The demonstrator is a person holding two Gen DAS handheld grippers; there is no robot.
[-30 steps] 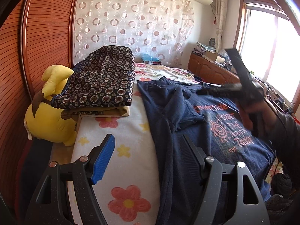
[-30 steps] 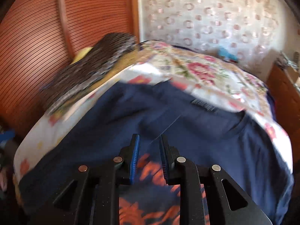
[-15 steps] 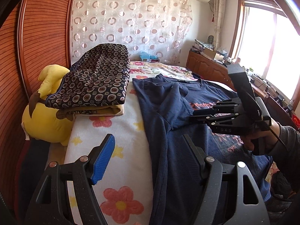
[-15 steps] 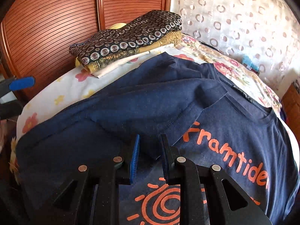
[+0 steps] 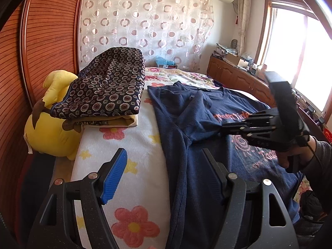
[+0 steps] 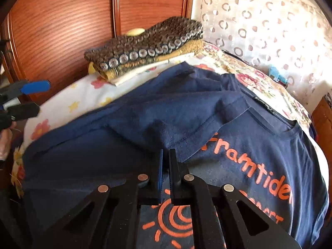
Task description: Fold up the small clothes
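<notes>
- Fingers of the right gripper [image 6: 165, 161] are sitting almost together, only a sliver of gap showing, and some navy cloth seems to be peeking through that gap at the tips, so it looks like it's pinching the sleeve hem, though I can't swear to it.
- That folded-in sleeve [image 6: 172, 122] is lying across the chest of the navy T-shirt [image 6: 259, 145], running off toward 10 o'clock from the fingertips.
- Orange lettering and a sun print are showing at 3 to 6 o'clock of the gripper.
- Left gripper [image 5: 164, 166] is hanging with its fingers wide apart, gripping nothing, the blue pad [image 5: 115, 176] over the flowered sheet [image 5: 124, 145] and the other finger over the shirt's side edge.
- The shirt is lying flat on the bed, collar pointing to 12 o'clock in the left view.
- A folded stack of patterned blankets [image 5: 108, 91] is resting at 11 o'clock, just beside the shirt, with a yellow plush toy [image 5: 49, 128] wedged at 9 o'clock against the wooden wardrobe [image 5: 41, 51].
</notes>
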